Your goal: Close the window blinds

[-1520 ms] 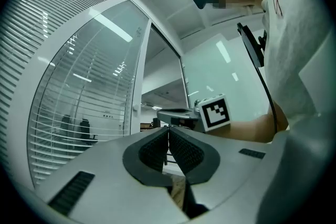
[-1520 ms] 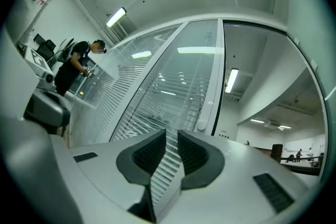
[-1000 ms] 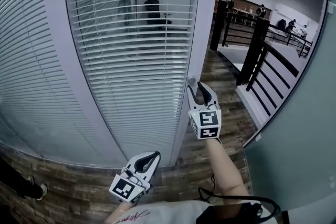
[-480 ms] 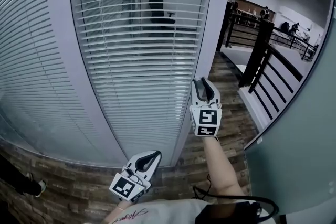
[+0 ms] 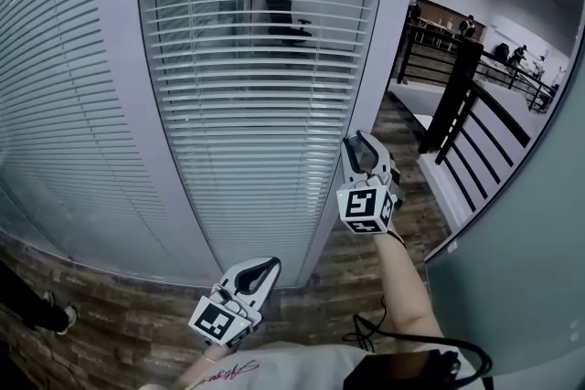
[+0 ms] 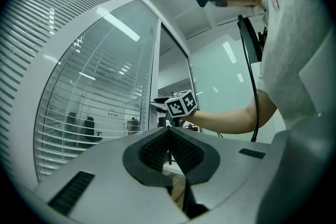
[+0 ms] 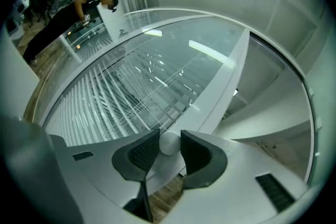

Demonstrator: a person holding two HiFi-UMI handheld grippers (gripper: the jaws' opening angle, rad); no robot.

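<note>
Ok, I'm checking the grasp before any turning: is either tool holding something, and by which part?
The right tool pinches the round white knob on the window frame across its sides. The left tool is shut and empty.

The blinds (image 5: pixel 247 114) are white horizontal slats in a pale grey frame (image 5: pixel 368 87); the knob (image 7: pixel 169 143) is white. The floor (image 5: pixel 110 324) is brown wood planks, the railing (image 5: pixel 452 96) black.
</note>
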